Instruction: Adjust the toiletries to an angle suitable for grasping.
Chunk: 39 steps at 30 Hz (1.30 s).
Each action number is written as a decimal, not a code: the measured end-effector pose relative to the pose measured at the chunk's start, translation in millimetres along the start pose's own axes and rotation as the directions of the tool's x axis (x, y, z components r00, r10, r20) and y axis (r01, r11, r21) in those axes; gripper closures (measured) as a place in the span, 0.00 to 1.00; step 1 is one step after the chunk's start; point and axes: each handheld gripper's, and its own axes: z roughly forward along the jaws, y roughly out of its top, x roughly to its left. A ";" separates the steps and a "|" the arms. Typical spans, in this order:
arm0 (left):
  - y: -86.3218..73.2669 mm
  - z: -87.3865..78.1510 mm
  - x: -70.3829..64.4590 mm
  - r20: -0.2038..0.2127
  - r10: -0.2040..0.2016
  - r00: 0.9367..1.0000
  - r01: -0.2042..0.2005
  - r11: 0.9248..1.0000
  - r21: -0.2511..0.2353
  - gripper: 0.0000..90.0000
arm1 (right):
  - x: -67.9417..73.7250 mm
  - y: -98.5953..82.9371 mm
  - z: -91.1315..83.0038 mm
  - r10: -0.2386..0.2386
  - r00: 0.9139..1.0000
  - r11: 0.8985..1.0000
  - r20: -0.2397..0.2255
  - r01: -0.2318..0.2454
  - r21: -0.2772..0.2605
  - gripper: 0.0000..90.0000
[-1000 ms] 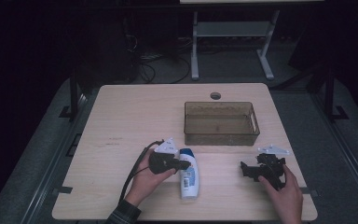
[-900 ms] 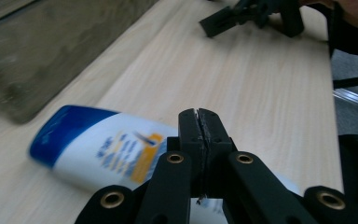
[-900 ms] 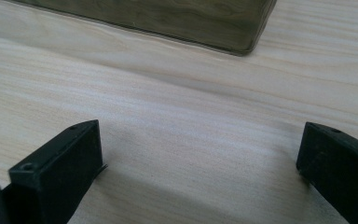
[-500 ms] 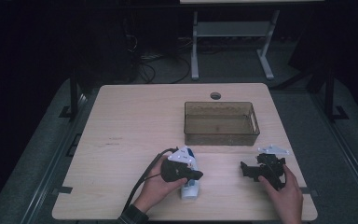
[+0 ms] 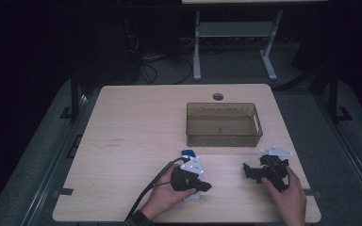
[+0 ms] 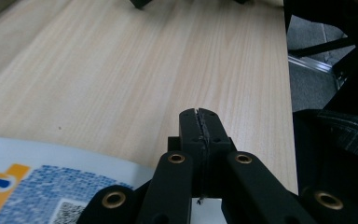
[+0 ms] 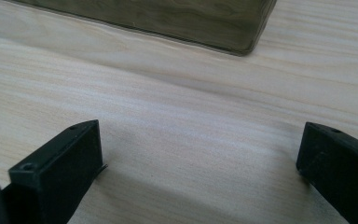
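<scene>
A white bottle (image 5: 192, 197) with a blue cap (image 5: 187, 153) lies on the wooden table (image 5: 136, 136) near its front edge. My left gripper (image 5: 206, 187) rests across the bottle's middle and hides most of it. In the left gripper view its jaws (image 6: 200, 123) are pressed together with nothing between them, and the bottle's blue and orange label (image 6: 32, 184) lies below and to their left. My right gripper (image 5: 249, 170) sits on the table to the right, pointing left. Seen from the right gripper view, that gripper (image 7: 200, 140) stands wide open over bare wood.
A clear brownish plastic bin (image 5: 224, 123) stands behind both grippers, and its near corner (image 7: 242, 44) appears at the top of the right gripper view. A cable hole (image 5: 218, 96) sits near the table's far edge. The table's right edge (image 6: 286, 84) runs close to the left gripper.
My left gripper has moved right and toward the person, from beside the bottle to across it. The bottle and the right gripper have stayed in place.
</scene>
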 end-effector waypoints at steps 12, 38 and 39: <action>-4.8 2.0 0.2 -0.011 -0.008 1.000 0.009 0.999 0.044 1.00 | 0.0 0.0 0.0 0.000 1.000 1.000 0.000 0.000 0.000 0.00; -22.6 -22.2 1.2 -0.052 -0.040 0.998 0.043 0.998 0.056 1.00 | 0.0 0.0 0.0 0.000 1.000 1.000 0.000 0.000 0.000 0.00; -23.5 -22.7 1.3 -0.054 -0.044 0.998 0.047 0.998 0.052 1.00 | 0.0 0.0 0.0 0.000 1.000 1.000 0.000 0.000 0.000 0.00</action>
